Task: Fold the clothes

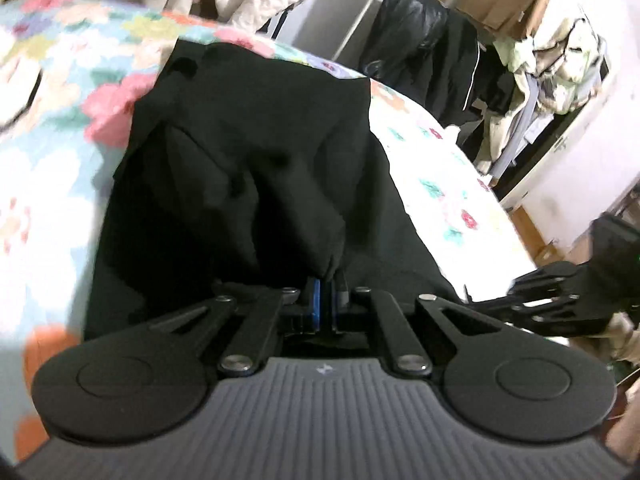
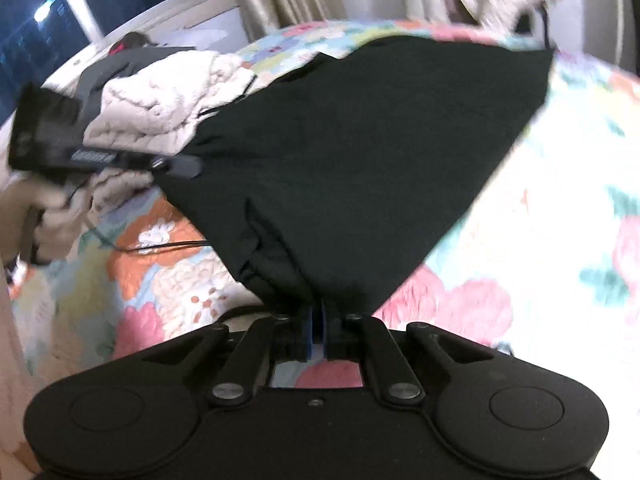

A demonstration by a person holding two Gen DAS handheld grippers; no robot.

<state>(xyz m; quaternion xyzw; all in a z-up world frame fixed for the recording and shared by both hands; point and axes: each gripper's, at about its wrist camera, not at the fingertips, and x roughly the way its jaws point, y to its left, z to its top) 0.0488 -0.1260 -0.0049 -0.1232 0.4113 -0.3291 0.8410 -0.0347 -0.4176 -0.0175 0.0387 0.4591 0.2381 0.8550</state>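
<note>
my left gripper (image 1: pixel 327 280) is pinched tight on a bunched fold of the black garment (image 1: pixel 256 168), its blue pads (image 1: pixel 316 300) pressed together with cloth between them. my right gripper (image 2: pixel 319 312) is likewise clamped on a corner of the same black garment (image 2: pixel 360 152), the cloth rising from its blue pads (image 2: pixel 307 320) and fanning out wide toward the far side. the garment lies over the bed, on a flowered quilt (image 1: pixel 52 120) in pink, teal and orange, which shows on both sides of the dark cloth. in the right wrist view my left gripper (image 2: pixel 182 166) sits at the garment's left edge, with a cream quilted jacket (image 2: pixel 160 96) heaped just behind it and a thin black cable (image 2: pixel 160 246) lying on the quilt (image 2: pixel 560 200) nearer to me. in the left wrist view my right gripper (image 1: pixel 520 292) shows at the right edge. far right of the bed, dark clothes (image 1: pixel 420 40) hang and pale clothes (image 1: pixel 552 52) are piled.
</note>
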